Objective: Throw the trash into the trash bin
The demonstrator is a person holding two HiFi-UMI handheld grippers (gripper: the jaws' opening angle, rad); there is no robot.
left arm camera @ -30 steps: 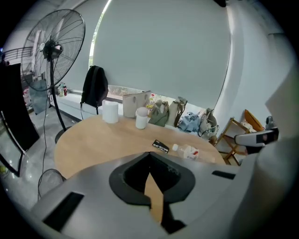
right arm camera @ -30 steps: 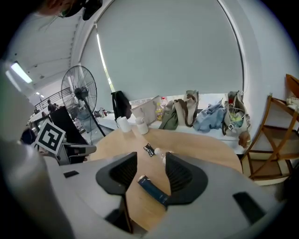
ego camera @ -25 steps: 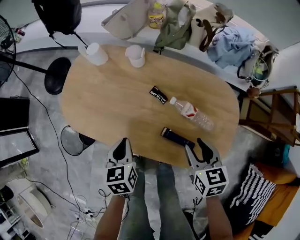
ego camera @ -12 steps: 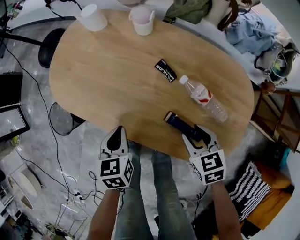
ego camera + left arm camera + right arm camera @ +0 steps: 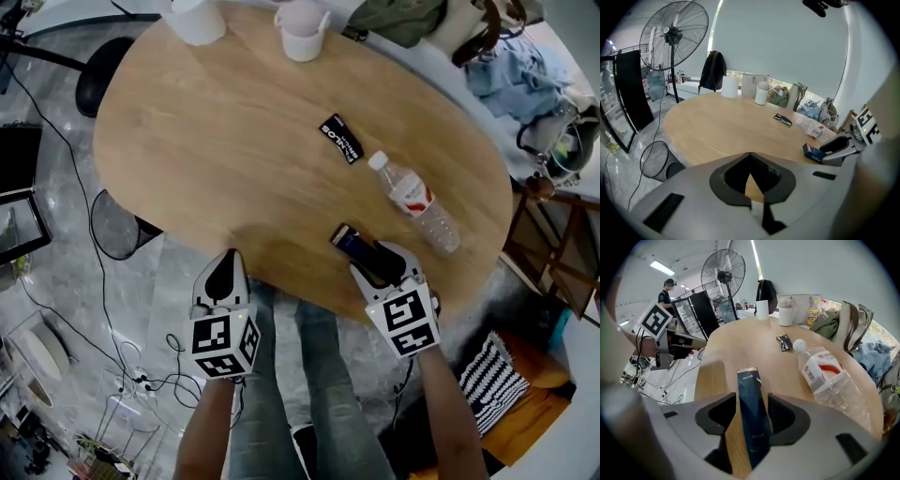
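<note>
The right hand-held gripper (image 5: 378, 262) is hovering over the near edge of the table (image 5: 216, 159). Its jaws are standing wide and have just been opening further. The blue box (image 5: 752, 418) is lying flat and lengthwise between them. Bare wood is showing along its left side, so the pads are not pressing it. The left hand-held gripper (image 5: 228, 265) is hanging just off the near edge, jaws together on nothing.

The box is looking like thin card: light, probably empty, fairly stiff along its length but likely to cave in under a hard squeeze. Its glossy faces may be slipping a little, so pinching it across its narrow width, near the middle, is seeming the safest hold.

Just right of it and a little farther, the bottle (image 5: 419, 206) is lying on its side. It is clear thin plastic, apt to be rolling and denting. Farther still, the wrapper (image 5: 339, 138) is lying flat on the wood, so it is looking awkward to pinch. Two cups (image 5: 305, 36) are standing at the far end, well clear.

The bin (image 5: 117, 225), an open mesh one, is standing on the floor at the left, partly under the table's edge. That edge and the left hand-held gripper are lying between the box and the bin, and cables (image 5: 141, 375) are trailing over the floor nearby.
</note>
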